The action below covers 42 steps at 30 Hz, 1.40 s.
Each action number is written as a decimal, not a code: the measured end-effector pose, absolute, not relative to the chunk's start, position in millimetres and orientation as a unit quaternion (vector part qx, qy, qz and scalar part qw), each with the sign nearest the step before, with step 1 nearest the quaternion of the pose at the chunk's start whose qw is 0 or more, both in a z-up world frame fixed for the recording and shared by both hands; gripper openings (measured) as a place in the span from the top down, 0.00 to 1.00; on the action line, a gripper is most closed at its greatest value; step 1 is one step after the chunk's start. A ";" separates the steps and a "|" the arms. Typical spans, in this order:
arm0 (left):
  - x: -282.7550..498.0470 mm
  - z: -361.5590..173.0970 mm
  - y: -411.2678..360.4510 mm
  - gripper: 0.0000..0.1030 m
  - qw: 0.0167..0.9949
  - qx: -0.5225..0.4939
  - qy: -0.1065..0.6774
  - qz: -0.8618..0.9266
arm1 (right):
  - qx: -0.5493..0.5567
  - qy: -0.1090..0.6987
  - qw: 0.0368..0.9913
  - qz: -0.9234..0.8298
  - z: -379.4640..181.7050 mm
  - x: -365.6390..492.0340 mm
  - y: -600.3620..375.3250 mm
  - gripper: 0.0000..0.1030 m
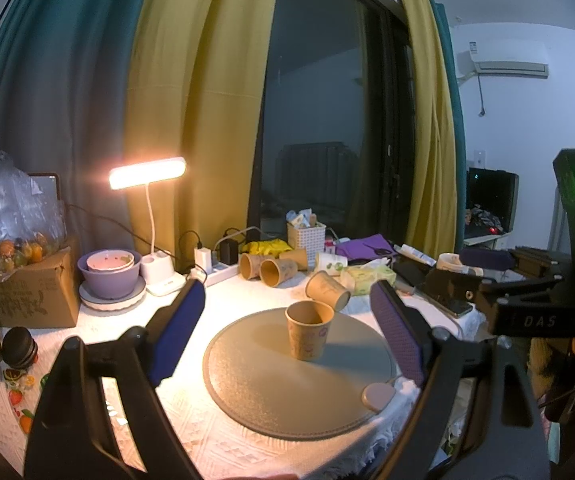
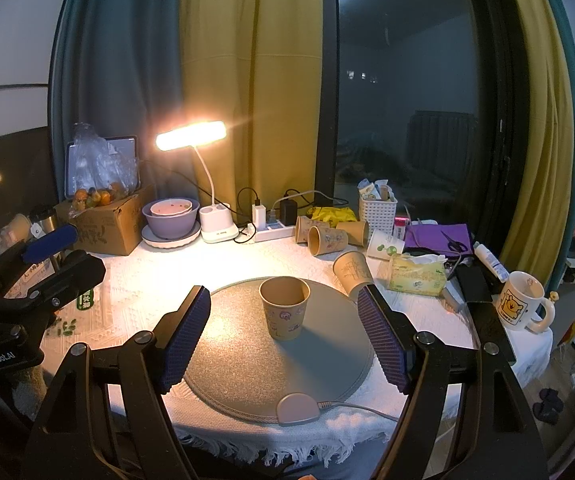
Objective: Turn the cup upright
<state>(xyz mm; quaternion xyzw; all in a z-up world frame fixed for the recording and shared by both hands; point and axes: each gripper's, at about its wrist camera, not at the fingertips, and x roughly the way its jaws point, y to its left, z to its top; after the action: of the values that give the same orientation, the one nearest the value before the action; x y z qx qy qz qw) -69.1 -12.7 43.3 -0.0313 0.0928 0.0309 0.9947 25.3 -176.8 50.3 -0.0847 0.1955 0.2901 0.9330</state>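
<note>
1. Nearest me, my left gripper point(image 1: 287, 320) and right gripper point(image 2: 283, 320) both hover with jaws spread wide, holding nothing.
2. Between the blue pads, the brown paper cup point(image 2: 284, 307) stands upright, mouth up, on the round grey mat point(image 2: 247, 368), touching neither gripper.
3. Just past the mat's far right edge, another paper cup point(image 2: 353, 272) lies tipped.
4. Farther back, a lit desk lamp point(image 2: 190, 135) glows beside a purple bowl point(image 2: 169, 222).

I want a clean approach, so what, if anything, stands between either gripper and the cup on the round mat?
Nothing visible does. The cup stands upright alone on the round mat, with bare mat between it and both the right gripper and left gripper. The nearest tipped cup lies behind it, off the mat.
</note>
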 end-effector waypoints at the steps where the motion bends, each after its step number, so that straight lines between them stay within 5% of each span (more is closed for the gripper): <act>1: -68.7 43.4 -12.3 0.17 0.995 -0.031 0.092 0.031 | -0.085 0.195 0.933 0.290 50.4 25.1 -176.9 0.23; 42: -70.4 41.8 -15.0 0.17 0.995 -0.033 0.094 0.029 | -0.086 0.196 0.933 0.290 50.1 25.3 -175.4 0.23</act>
<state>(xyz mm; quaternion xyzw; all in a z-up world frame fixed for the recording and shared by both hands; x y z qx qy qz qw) -70.4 -15.0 41.8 -0.0328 0.0940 0.0295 0.9946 25.3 -175.4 50.1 -0.0856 0.1964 0.2897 0.9328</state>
